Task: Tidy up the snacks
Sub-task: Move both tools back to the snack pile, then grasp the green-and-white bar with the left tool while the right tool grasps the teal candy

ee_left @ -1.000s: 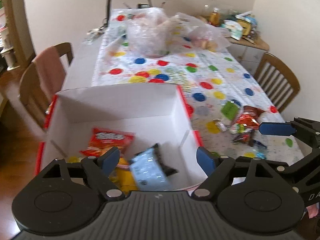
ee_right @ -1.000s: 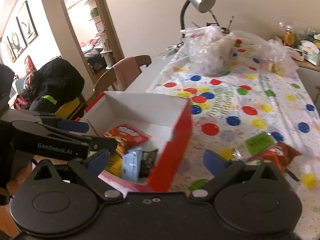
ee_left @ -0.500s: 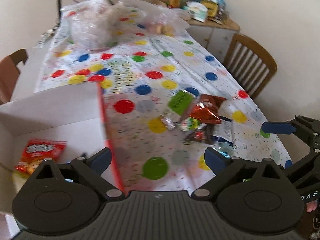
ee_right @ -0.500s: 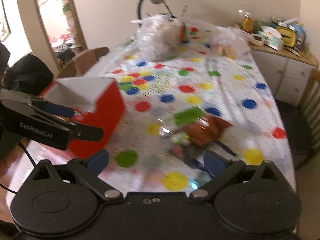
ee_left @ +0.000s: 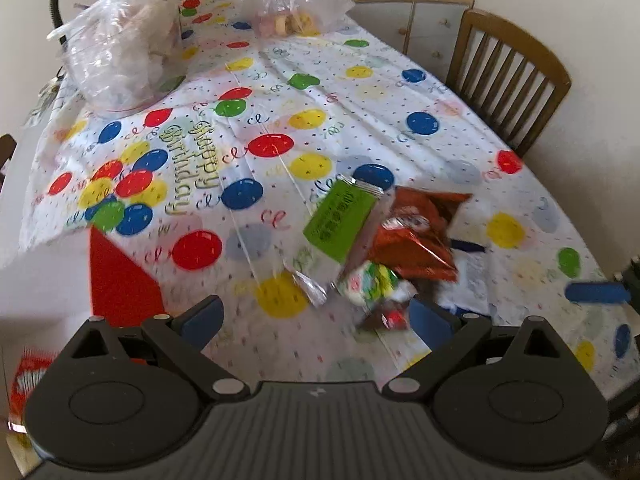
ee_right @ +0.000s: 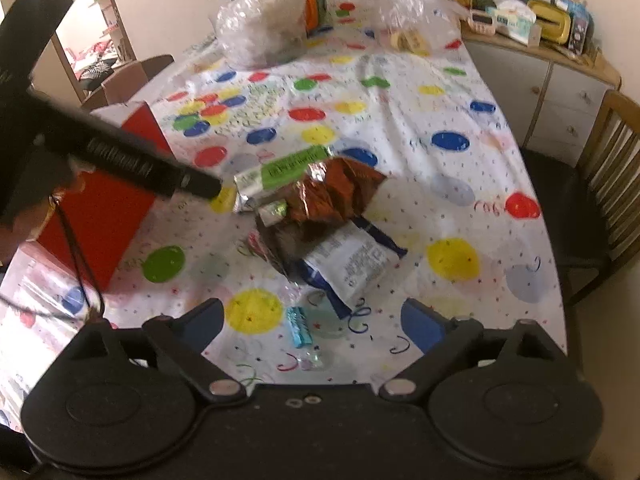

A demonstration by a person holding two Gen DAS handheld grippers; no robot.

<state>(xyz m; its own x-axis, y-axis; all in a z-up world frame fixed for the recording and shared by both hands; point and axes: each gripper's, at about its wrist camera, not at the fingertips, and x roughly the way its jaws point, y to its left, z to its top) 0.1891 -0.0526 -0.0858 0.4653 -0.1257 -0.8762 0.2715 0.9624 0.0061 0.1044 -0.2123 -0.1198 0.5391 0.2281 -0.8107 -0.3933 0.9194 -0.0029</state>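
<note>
While I hold both over the balloon-print tablecloth (ee_right: 400, 92) | left gripper (ee_left: 316, 318) wide open, empty | right gripper (ee_right: 312, 316) wide open, empty | crinkled snack packets heap (ee_right: 320, 208) mid-table, beside red cardboard box (ee_right: 104, 216).

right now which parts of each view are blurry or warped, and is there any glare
Left wrist view: motion blur smears the snack pile and the red box; fisheye bends the table edge. Right wrist view: the left gripper crossing the frame is streaked, its lettering unreadable; the snacks are softer than sharp; foil on the green packet glints. Both are evenly lit, with no strong glare.
</note>
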